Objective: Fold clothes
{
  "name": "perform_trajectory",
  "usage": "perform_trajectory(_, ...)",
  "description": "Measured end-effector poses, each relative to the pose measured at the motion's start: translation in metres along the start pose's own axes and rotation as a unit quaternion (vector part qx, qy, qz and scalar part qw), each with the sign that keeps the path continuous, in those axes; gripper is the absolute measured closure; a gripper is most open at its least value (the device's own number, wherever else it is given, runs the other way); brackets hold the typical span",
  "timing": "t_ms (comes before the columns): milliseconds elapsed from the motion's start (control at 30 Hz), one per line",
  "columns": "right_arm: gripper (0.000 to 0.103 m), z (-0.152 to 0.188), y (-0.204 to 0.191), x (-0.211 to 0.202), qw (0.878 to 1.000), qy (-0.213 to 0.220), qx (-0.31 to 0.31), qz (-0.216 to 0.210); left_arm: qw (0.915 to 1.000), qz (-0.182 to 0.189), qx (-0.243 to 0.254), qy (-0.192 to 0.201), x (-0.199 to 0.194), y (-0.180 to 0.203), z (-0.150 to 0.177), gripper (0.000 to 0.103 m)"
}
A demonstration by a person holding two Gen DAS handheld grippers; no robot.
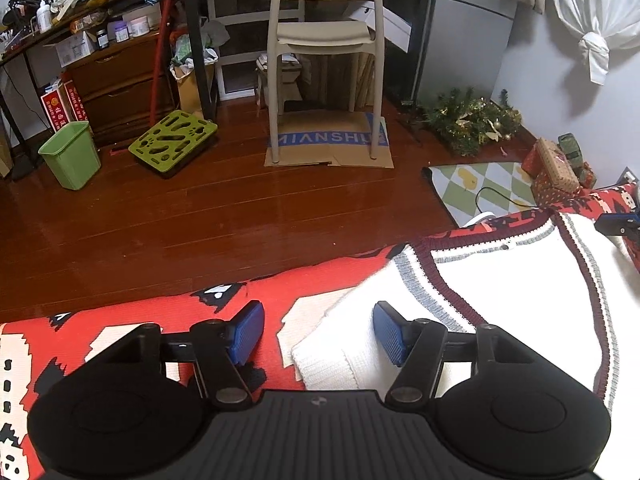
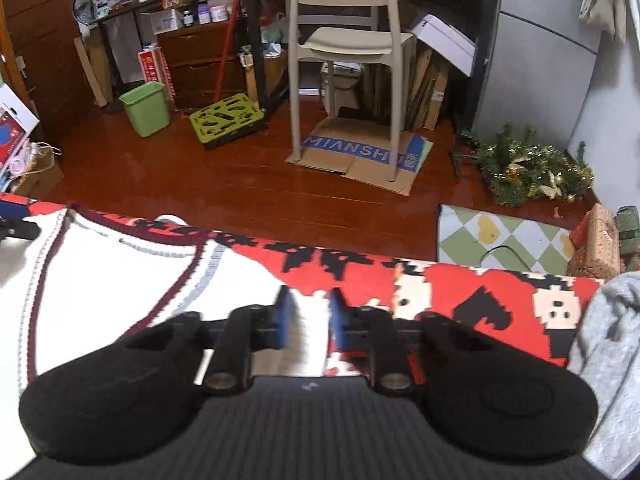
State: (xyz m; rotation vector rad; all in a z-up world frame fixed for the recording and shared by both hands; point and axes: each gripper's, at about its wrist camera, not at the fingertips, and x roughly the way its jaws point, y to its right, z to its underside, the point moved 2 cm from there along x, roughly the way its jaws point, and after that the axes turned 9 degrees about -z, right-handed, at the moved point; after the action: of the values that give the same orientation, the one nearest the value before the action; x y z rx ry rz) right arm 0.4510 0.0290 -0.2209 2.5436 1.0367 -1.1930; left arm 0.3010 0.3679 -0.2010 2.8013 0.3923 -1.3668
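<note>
Left hand-held gripper (image 1: 318, 330) gapes wide over the white sweater (image 1: 500, 280); right hand-held gripper (image 2: 310, 318) narrows on its shoulder edge — pinch both layers evenly.

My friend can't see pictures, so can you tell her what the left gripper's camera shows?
The left gripper hangs open over the corner of a white sweater vest with dark red and grey trim, spread on a red patterned blanket. Beyond are a wooden floor, a beige chair and a green bin.

Both wrist views look close over the red blanket (image 1: 168, 312) toward the shared beige chair (image 2: 344, 40).
</note>
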Motion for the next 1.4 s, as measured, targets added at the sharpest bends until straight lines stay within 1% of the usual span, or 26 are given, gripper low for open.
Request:
perform_trajectory(67,0.097,0.002,-0.010,0.002,0.999,0.006,-0.030,0.024,1.0000,-0.001,0.000,-0.002,0.000,0.001,-0.001,0.042)
perform_trajectory(133,0.098,0.003,-0.020,0.005,0.997,0.011,-0.061,0.049,1.0000,-0.004,0.002,-0.002,0.000,0.001,-0.001,0.042)
perform_trajectory(167,0.099,0.003,-0.021,0.006,0.996,0.016,-0.065,0.061,1.0000,-0.005,0.002,-0.001,0.000,0.002,-0.001,0.042)
perform_trajectory(267,0.099,0.001,-0.013,0.009,0.998,0.025,-0.024,0.056,1.0000,-0.007,0.002,0.000,0.000,0.001,0.000,0.042)
perform_trajectory(300,0.099,0.001,-0.011,0.009,0.998,0.028,-0.020,0.055,1.0000,-0.008,0.000,0.003,-0.002,0.001,0.000,0.040)
perform_trajectory(367,0.098,0.001,-0.009,0.007,0.998,0.027,-0.028,0.057,0.9999,-0.012,-0.003,0.007,-0.004,0.001,0.000,0.038)
perform_trajectory(433,0.098,0.000,-0.007,0.006,0.997,0.026,-0.033,0.070,0.9998,-0.015,-0.006,0.012,-0.007,0.000,-0.001,0.037)
perform_trajectory(533,0.094,-0.004,0.003,-0.008,0.997,0.046,-0.001,0.059,0.9996,-0.020,-0.010,0.018,-0.011,-0.001,-0.001,0.038)
perform_trajectory(600,0.094,-0.007,0.006,-0.018,0.998,0.055,0.022,0.030,0.9994,-0.023,-0.013,0.023,-0.014,-0.001,-0.002,0.039)
perform_trajectory(667,0.094,-0.007,0.001,-0.025,0.999,0.046,0.017,0.012,0.9992,-0.023,-0.017,0.026,-0.019,-0.001,-0.002,0.039)
perform_trajectory(767,0.094,0.001,-0.016,-0.034,1.000,0.027,-0.001,0.000,0.9991,-0.018,-0.019,0.033,-0.038,0.002,0.003,0.040)
perform_trajectory(833,0.094,0.009,-0.026,-0.038,1.000,0.015,0.000,-0.016,0.9993,-0.012,-0.028,0.023,-0.049,0.006,0.009,0.041)
perform_trajectory(900,0.094,0.018,-0.035,-0.037,1.000,-0.006,0.001,-0.029,0.9993,0.005,-0.036,0.012,-0.056,0.011,0.014,0.041)
perform_trajectory(933,0.094,0.021,-0.040,-0.035,0.999,-0.015,0.001,-0.031,0.9992,0.014,-0.038,0.006,-0.057,0.014,0.018,0.041)
perform_trajectory(1000,0.094,0.022,-0.044,-0.030,1.000,-0.012,-0.008,-0.022,0.9992,0.022,-0.031,-0.007,-0.056,0.023,0.023,0.041)
perform_trajectory(1067,0.094,0.016,-0.044,-0.022,1.000,-0.006,-0.004,-0.015,0.9997,0.014,-0.017,-0.012,-0.051,0.031,0.027,0.041)
perform_trajectory(1133,0.094,0.007,-0.041,-0.011,1.000,0.000,0.008,-0.010,0.9996,0.007,-0.020,-0.020,-0.043,0.035,0.027,0.043)
perform_trajectory(1267,0.094,-0.010,-0.031,0.008,0.999,0.007,0.034,-0.006,0.9996,0.001,-0.026,-0.015,-0.035,0.039,0.025,0.043)
perform_trajectory(1367,0.093,-0.020,-0.025,0.012,0.998,0.012,0.060,-0.011,0.9997,-0.002,-0.022,-0.010,-0.032,0.040,0.022,0.044)
perform_trajectory(1400,0.093,-0.022,-0.022,0.010,0.997,0.015,0.070,-0.016,0.9997,-0.004,-0.022,-0.009,-0.032,0.039,0.021,0.047)
